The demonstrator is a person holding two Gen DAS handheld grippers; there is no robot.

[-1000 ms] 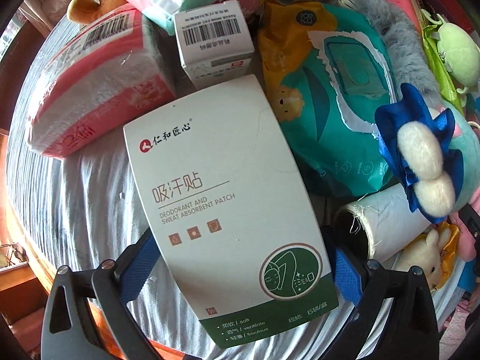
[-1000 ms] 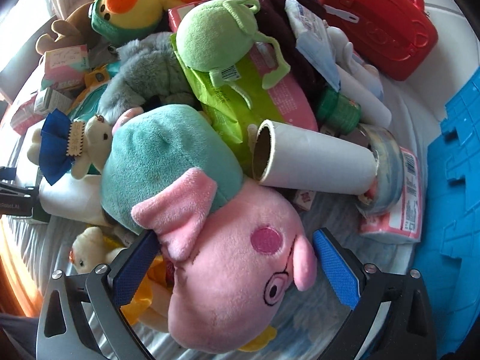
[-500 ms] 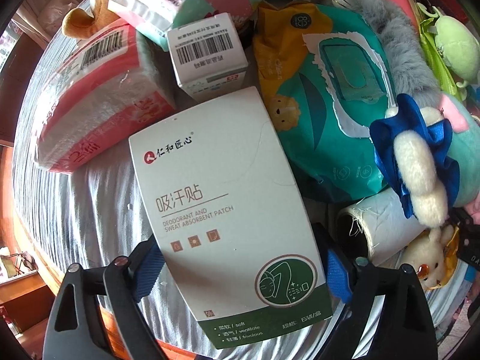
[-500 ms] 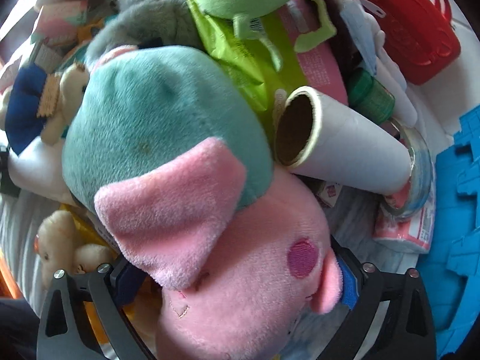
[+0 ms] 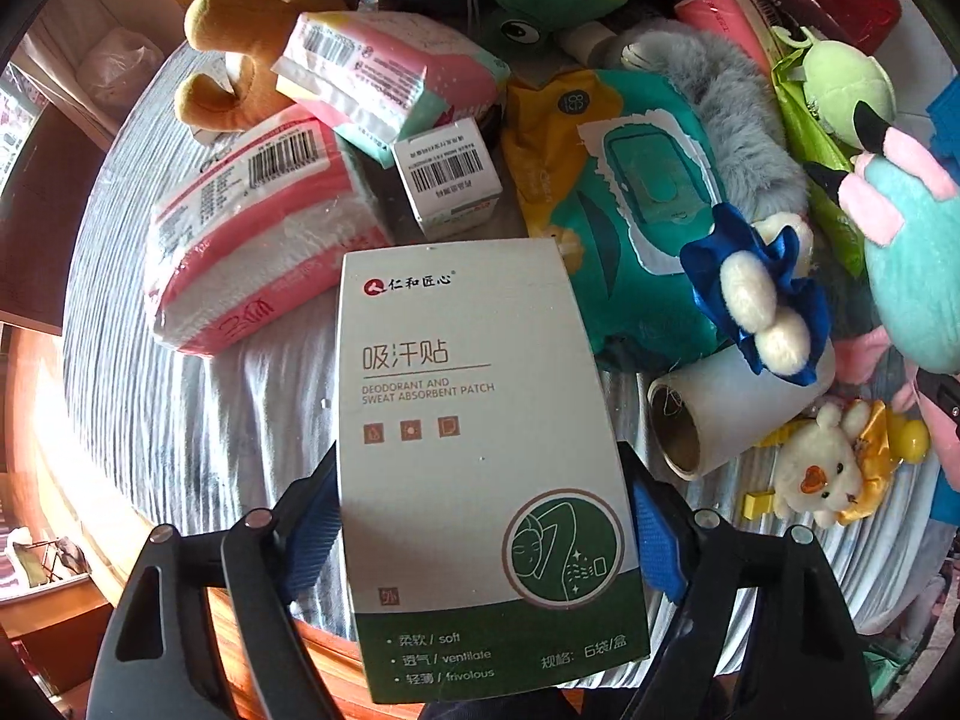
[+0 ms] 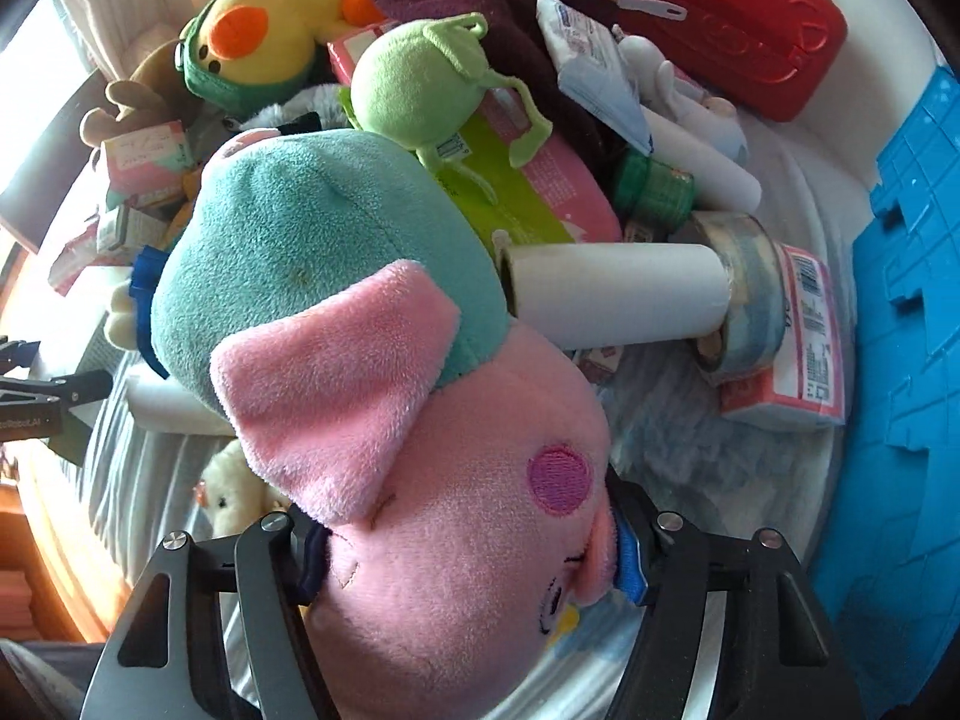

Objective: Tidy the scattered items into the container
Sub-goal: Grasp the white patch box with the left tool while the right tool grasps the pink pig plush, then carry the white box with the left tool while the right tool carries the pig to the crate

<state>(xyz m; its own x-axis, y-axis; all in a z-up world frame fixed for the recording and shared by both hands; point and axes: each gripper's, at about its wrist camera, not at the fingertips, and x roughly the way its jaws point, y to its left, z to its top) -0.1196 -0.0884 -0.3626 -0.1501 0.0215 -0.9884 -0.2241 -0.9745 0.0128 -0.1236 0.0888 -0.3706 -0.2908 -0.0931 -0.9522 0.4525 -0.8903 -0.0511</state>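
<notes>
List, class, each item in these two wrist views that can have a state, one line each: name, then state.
left gripper: jaws closing, pads against the sides of the white and green box
white and green box: gripped, flaps closed
right gripper: jaws closing, squeezing the pink pig plush
pink pig plush: gripped at the head
wet wipes pack: lid shut
white paper roll: lying on its side
red case: closed
</notes>
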